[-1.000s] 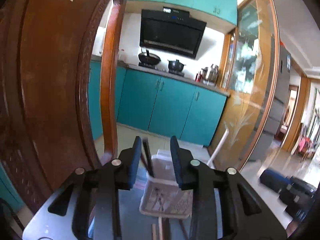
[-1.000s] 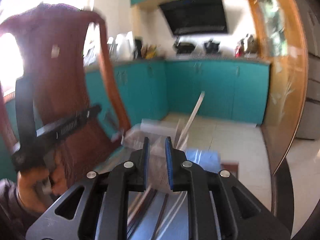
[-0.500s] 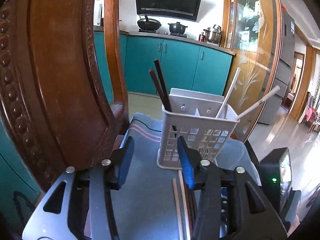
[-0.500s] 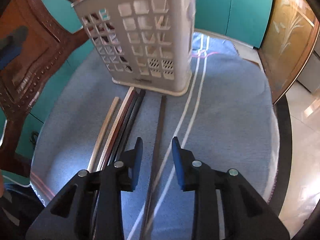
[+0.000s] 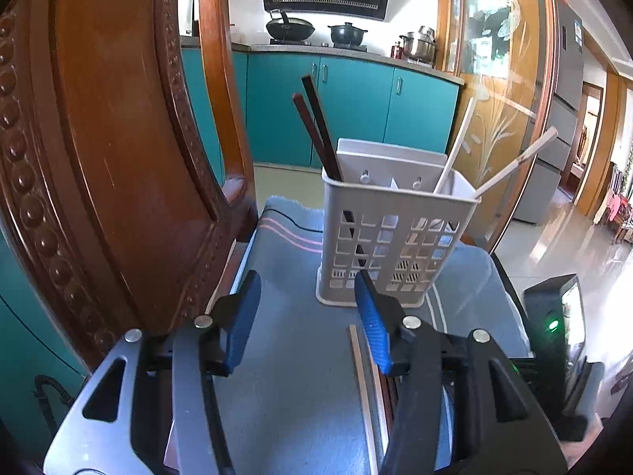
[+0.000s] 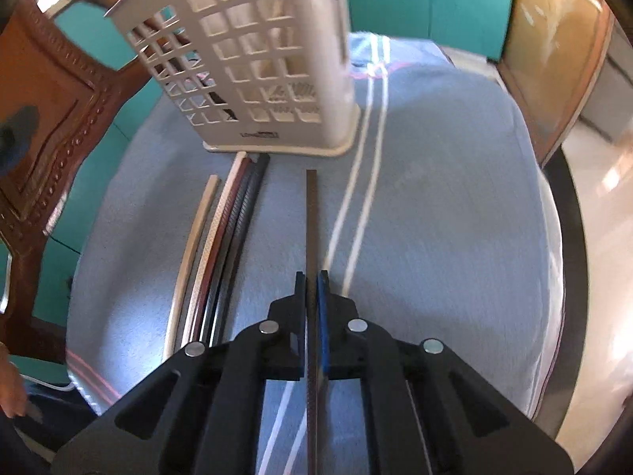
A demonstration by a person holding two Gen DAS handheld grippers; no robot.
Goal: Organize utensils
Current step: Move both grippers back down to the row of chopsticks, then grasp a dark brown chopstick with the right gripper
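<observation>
Right gripper (image 6: 312, 277) jaws clamped on a dark chopstick (image 6: 311, 213); left gripper (image 5: 306, 312) jaws wide apart, empty
Loose chopsticks (image 6: 221, 229) lie just left on the blue cloth (image 6: 435, 198); beyond, the white holder (image 5: 395, 237) with four chopsticks, carved chair (image 5: 118, 138) close left, tabletop (image 6: 569, 245) edge right

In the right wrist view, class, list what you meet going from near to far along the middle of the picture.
Right gripper shut on the dark chopstick → bare blue cloth → white utensil basket → teal cabinets.
</observation>
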